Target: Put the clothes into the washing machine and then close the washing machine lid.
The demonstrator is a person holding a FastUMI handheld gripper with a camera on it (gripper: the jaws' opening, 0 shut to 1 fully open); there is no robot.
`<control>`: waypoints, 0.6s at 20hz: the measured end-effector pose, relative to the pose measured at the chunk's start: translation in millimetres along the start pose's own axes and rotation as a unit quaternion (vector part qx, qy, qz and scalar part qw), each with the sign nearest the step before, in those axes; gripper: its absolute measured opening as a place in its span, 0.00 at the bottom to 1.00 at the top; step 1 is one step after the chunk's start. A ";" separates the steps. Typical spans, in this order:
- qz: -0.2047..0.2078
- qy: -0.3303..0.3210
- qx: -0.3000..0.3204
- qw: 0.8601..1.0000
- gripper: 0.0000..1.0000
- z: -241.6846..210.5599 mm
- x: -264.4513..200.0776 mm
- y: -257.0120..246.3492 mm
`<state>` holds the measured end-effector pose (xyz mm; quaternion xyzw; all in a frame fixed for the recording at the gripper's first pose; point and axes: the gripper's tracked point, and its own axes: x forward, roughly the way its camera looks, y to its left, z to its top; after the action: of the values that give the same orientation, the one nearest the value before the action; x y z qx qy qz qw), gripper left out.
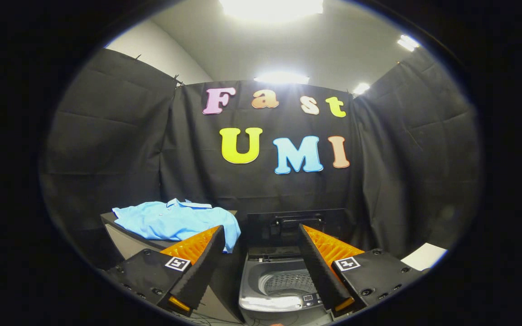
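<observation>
Fingers [261,271] spread wide and empty, open washer [283,283] between them, lid [295,222] upright, blue shirt [177,220] on tabletop [125,240] edge beyond left finger.

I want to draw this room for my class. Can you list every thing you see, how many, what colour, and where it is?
shirt: one, light blue, lying spread on the stand, beyond the left finger.
stand: one, dark top with grey side, left of the washing machine.
washing machine: one, grey, small, lid up, drum visible, between and just beyond the fingers.
lid: one, black, standing open behind the drum.
paper: one, white, flat, beyond the right finger.
ceiling lights: several, white, overhead.
tool: one, black with orange fingers, open, holding nothing.
</observation>
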<state>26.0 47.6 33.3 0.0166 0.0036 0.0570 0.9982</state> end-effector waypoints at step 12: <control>0.058 0.012 0.002 0.998 0.99 15.3 34.0 58.2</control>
<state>53.3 108.7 50.3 0.0186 0.0147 0.1146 0.9931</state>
